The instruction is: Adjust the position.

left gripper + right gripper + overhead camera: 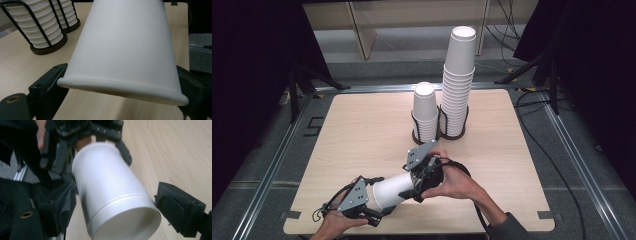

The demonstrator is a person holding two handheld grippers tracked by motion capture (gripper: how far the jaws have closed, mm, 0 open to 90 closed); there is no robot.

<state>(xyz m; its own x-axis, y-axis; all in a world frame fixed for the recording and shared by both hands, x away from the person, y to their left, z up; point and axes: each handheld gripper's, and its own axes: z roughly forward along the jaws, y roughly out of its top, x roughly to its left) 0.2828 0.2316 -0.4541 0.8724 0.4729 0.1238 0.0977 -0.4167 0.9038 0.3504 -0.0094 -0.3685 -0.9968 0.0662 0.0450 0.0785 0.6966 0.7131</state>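
Above pale wooden table [362, 135], plain white paper cup [392, 190], rolled rim.

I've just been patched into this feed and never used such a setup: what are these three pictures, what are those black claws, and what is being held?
No robot arm here: a person holds a two-jaw claw in each hand. The high view looks down on the wooden table. The other two pictures come from cameras riding on each claw.

Two wire holders at the far side carry paper cups: a short stack and a tall stack.

The left claw pinches the rim end of a white cup lying sideways. The right claw sits around its base end; its right pad stands clear of the cup.
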